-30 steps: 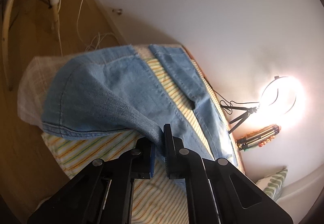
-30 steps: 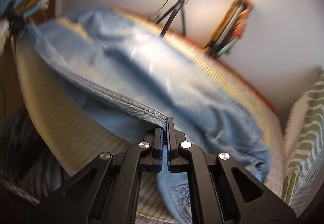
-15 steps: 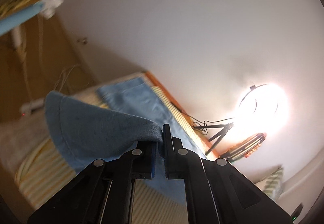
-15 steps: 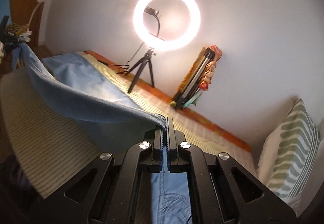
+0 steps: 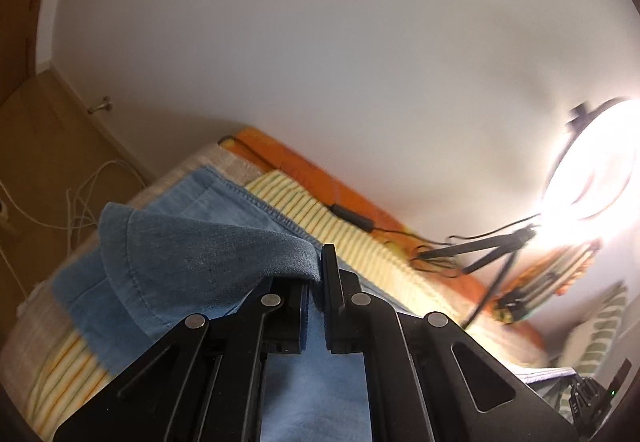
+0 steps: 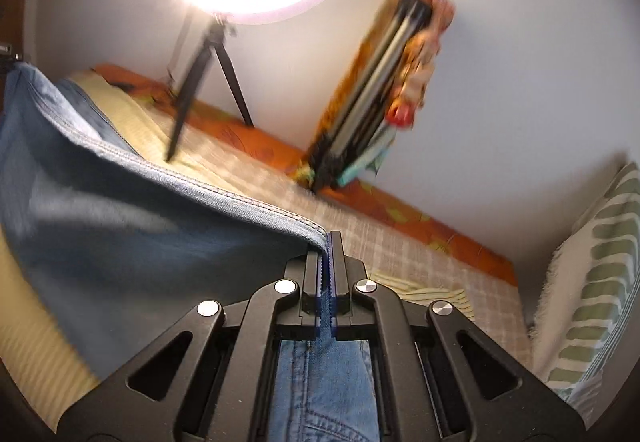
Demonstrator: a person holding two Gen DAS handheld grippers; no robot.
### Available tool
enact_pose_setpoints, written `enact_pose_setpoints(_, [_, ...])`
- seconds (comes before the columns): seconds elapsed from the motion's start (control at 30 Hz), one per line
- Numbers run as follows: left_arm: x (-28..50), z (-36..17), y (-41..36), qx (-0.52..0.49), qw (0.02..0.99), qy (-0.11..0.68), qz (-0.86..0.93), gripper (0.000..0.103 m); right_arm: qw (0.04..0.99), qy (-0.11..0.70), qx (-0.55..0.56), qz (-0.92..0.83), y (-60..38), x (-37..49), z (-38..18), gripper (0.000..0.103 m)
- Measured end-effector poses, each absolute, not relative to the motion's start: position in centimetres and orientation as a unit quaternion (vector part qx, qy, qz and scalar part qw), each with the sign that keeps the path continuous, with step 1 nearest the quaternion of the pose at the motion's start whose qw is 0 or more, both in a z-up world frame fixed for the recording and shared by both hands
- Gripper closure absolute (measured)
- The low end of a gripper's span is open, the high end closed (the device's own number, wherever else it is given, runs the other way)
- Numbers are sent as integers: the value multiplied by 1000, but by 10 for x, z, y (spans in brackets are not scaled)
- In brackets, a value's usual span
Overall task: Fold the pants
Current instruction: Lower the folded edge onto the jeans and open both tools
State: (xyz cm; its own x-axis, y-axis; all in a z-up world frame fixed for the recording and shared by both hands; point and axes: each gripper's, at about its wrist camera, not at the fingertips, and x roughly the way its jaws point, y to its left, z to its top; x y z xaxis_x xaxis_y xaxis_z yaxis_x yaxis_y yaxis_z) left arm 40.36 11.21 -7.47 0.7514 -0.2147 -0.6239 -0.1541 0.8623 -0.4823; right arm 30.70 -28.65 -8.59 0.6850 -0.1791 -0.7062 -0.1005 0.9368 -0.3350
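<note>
Light blue denim pants [image 5: 192, 258] lie on a bed with a striped yellow sheet [image 5: 360, 242]. My left gripper [image 5: 318, 274] is shut on a lifted edge of the denim, which drapes over its left finger and hangs to the left. In the right wrist view the pants [image 6: 120, 242] stretch from the far left down to my right gripper [image 6: 327, 242], which is shut on a stitched hem edge. More denim with a pocket seam [image 6: 320, 402] lies under the right gripper. The other leg [image 5: 224, 198] lies flat toward the bed's far end.
A lit ring light on a small black tripod [image 6: 216, 54] stands at the wall side of the bed, next to a folded colourful bundle [image 6: 380, 82]. A green striped pillow [image 6: 592, 282] lies at the right. White cables [image 5: 80, 198] trail on the wooden floor.
Both grippers have carried the held denim toward the wall side of the bed. The lifted leg now lies over the other one, and the ring light looms nearer.
</note>
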Motion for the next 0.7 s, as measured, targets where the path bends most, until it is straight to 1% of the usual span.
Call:
enact_pose_setpoints(0.17, [430,-107,101,-238,894,380,0,99,874,450,-179,-24,-293,343,-140,101])
enact_pose_setpoints(0.33, [455,-125,90,-199,890,409,4,99,857,480,-187,-28,-295,357,-175,101])
enact_pose_setpoints(0.5, [472,-133,99,-220,868,445,-11,96,842,502,-194,-29,-294,366,-197,101])
enact_pose_setpoints(0.57, [476,-130,105,-235,855,461,-37,90,836,512,-195,-27,-294,366,-202,101])
enact_pose_setpoints(0.63, [474,-121,114,-252,844,468,-67,80,833,519,-191,-22,-295,367,-203,101])
enact_pose_setpoints(0.67, [472,-113,120,-262,839,470,-84,78,831,523,-186,-19,-296,368,-203,101])
enact_pose_setpoints(0.7, [472,-108,123,-265,835,473,-95,73,831,524,-185,-19,-296,368,-201,101])
